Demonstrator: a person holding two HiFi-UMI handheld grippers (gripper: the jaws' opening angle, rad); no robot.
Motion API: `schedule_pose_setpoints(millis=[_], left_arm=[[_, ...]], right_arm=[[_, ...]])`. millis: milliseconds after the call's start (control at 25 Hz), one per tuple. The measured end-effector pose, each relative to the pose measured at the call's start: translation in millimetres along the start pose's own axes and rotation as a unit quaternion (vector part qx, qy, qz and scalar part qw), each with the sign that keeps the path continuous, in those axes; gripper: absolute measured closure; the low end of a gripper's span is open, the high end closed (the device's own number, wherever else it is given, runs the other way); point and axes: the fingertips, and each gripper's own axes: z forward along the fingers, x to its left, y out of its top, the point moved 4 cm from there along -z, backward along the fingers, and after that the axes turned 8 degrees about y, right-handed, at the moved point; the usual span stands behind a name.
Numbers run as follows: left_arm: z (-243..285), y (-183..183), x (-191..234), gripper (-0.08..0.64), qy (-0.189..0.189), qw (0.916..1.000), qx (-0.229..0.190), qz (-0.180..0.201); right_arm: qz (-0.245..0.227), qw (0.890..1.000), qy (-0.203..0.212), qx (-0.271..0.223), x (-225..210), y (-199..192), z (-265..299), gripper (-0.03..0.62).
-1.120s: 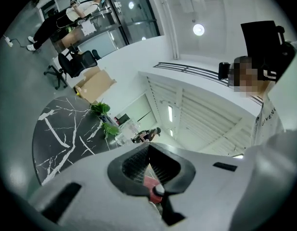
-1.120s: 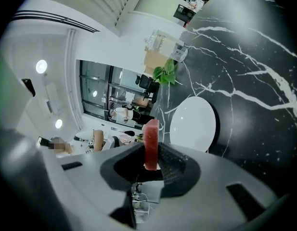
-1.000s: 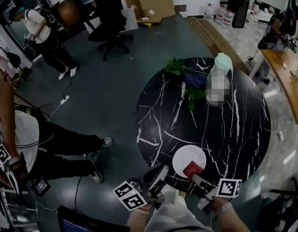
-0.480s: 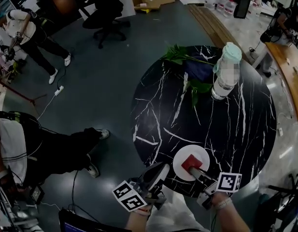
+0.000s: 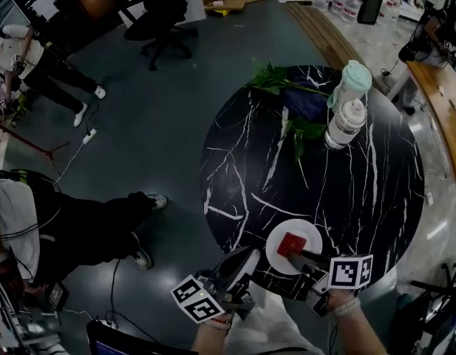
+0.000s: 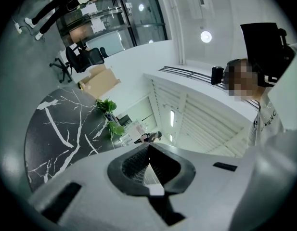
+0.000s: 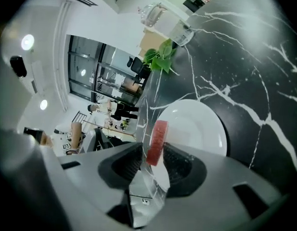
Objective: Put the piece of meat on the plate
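Right gripper (image 7: 155,150) is opening, with the meat (image 7: 157,141) between its jaws: a thin gap shows beside the pad on the side away from the plate (image 7: 196,124), while the other pad sits close against the red slab. In the head view this gripper (image 5: 300,254) reaches in from the near edge of the table (image 5: 346,191), its marker cube (image 5: 349,272) just off that edge, and the meat (image 5: 292,244) shows its broad red face upward near the middle of the white plate (image 5: 307,232). From these angles it is hard to say whether the meat already lies on the plate or rests on the lower pad. The plate sits on the black, white-veined table (image 7: 254,71) just inside the near edge. The left gripper (image 6: 149,146) is closed, its pads meeting at the tips with nothing between them; in the head view it (image 5: 251,256) hovers at the near edge, just left of the plate and apart from it, with its own marker cube (image 5: 194,299) off the table. Toward the far edge stand a clear bottle (image 5: 344,120) and a green plant (image 5: 276,80), well apart from the plate. On the floor beyond is an office chair (image 5: 157,21).
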Motion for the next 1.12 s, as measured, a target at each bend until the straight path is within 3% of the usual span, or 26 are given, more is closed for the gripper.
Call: schedule_pose_setpoints(millis=[240, 480, 1120], left_arm=[[-1.7, 1.6, -0.2, 0.554, -0.002, 1.0, -0.003, -0.003], [-3.0, 3.9, -2.9, 0.552, -0.005, 1.0, -0.005, -0.005], [-6.1, 4.9, -18.3, 0.554, -0.014, 0.9999, -0.001, 0.007]], right_arm=[[-0.097, 0.994, -0.048, 0.035, 7.4, 3.8, -5.5, 0.415], [-0.142, 0.986, -0.073, 0.04, 15.7, 2.7, -13.4, 0.379], [-0.185, 0.982, -0.038, 0.01, 46.8, 1.5, -26.2, 0.37]])
